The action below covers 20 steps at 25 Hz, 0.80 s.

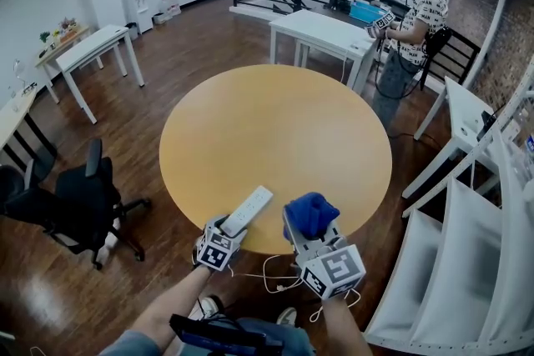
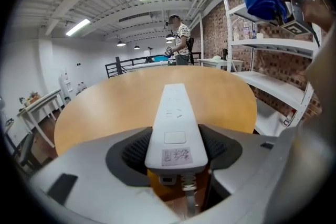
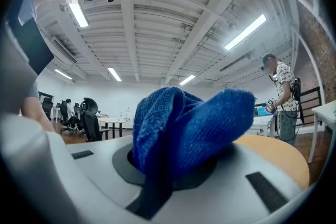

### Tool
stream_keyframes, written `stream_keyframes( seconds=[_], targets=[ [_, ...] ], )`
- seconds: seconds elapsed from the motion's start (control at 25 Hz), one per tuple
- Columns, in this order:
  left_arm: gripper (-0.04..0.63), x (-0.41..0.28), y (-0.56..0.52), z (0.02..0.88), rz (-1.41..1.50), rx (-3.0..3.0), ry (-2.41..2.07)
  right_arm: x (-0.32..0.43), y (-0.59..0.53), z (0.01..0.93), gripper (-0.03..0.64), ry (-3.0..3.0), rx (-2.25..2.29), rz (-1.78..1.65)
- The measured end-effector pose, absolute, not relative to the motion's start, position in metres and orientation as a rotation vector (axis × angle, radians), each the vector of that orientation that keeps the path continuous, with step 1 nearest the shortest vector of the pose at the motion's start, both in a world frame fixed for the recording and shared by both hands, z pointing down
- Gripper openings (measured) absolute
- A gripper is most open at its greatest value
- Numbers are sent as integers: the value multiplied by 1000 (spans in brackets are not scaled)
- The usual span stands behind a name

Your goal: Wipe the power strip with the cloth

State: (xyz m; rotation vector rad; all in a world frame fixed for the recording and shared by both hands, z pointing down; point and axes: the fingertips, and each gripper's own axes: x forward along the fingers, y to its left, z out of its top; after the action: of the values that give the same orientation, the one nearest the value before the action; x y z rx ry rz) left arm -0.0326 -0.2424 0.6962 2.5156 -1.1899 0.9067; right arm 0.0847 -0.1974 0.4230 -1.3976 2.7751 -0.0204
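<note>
Two grippers are in play, one in each of the person's hands, both at the near edge of the single round wooden desk point(image 1: 275, 129). The left gripper point(image 1: 229, 231) has the one white strip point(image 1: 248, 210) by its near end: its two fingers point(image 2: 131, 152) stand fairly wide, one against each long side of the strip, gripping it. The strip points away from the person, with its far end over the desk's rim; whether it touches the top cannot be told. One white cord point(image 1: 275, 275) leaves the strip's near end and hangs in loops below the grippers. The right gripper point(image 1: 313, 233), just beside the left, has its two fingers point(image 3: 123, 165) closed on the one blue cloth point(image 1: 310, 213), which bulges out of them in a bunched fold. Cloth and strip are close together but apart. One black chair point(image 1: 75, 200) stands on the wooden floor to the left. One other person point(image 1: 421, 21) stands beyond the desk beside a white desk point(image 1: 321, 33), and white shelving point(image 1: 467, 246) runs along the right.
</note>
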Motion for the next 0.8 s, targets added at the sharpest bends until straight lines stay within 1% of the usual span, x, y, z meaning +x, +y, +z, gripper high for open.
stream_keyframes(
  seconds=[0.24, 0.44, 0.64, 0.8],
  targets=[
    [282, -36, -243, 693, 899, 2508, -1209, 84, -198, 422, 54, 2773, -1392, -14],
    [281, -25, -238, 680, 852, 2570, -1173, 86, -201, 421, 54, 2764, -1388, -15],
    [281, -21, -241, 655, 768, 2628, -1198, 85, -202, 420, 54, 2759, -1380, -17],
    [280, -17, -244, 618, 654, 2697, -1220, 79, -204, 415, 54, 2777, -1355, 4]
  ],
)
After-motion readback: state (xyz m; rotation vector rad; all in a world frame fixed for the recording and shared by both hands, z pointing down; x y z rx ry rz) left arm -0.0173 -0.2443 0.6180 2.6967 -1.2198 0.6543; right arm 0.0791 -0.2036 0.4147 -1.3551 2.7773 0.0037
